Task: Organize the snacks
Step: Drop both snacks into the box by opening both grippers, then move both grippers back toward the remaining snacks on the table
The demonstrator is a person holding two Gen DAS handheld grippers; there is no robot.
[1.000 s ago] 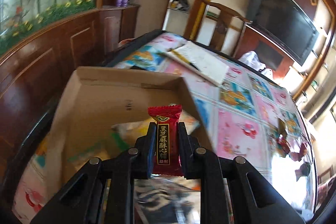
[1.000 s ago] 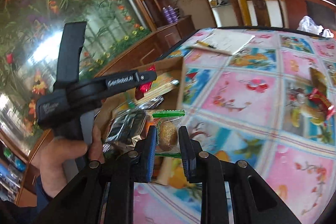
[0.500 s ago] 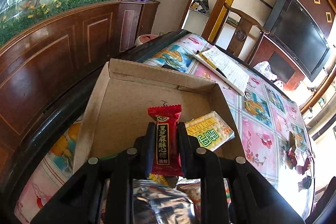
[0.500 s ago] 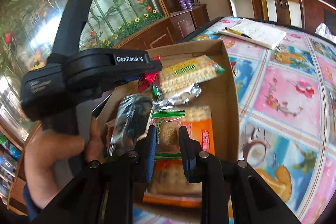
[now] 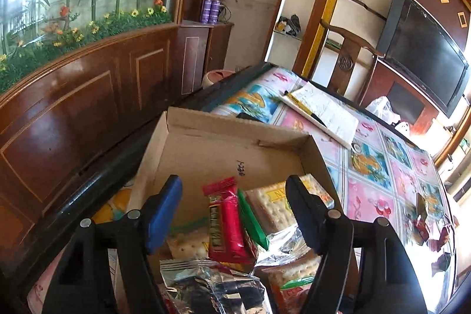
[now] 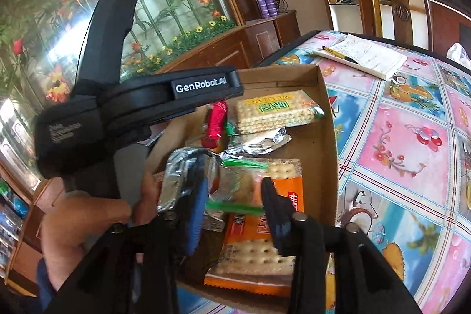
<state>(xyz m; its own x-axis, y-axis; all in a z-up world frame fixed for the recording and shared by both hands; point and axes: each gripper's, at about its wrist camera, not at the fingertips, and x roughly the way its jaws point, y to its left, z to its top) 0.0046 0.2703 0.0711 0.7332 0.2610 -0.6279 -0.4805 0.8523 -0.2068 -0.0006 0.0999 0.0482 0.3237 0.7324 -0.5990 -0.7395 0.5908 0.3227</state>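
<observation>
An open cardboard box [image 5: 229,149] holds several snack packs. My left gripper [image 5: 234,211] hovers over it with its jaws opening. The red candy packet [image 5: 226,219] stands loose between them, touching neither pad, and leans on a green-labelled cracker pack [image 5: 276,205]. In the right wrist view my right gripper [image 6: 235,196] is also opening above the box [image 6: 326,143]. A clear green-edged biscuit packet [image 6: 238,184] lies free between its pads on an orange cracker pack [image 6: 265,240]. The left gripper's body [image 6: 141,99] and a hand [image 6: 73,225] fill the left side.
A notebook with a pen [image 5: 323,111] lies beyond the box on the flowered tablecloth [image 6: 406,137]. Loose snacks [image 5: 424,225] sit near the table's right edge. A wood-panelled wall [image 5: 88,96] runs close along the table's left side, and a wooden chair [image 5: 347,49] stands behind.
Both grippers went from shut to open. The left let go of the red candy and the right let go of the biscuit packet, both over the box.
</observation>
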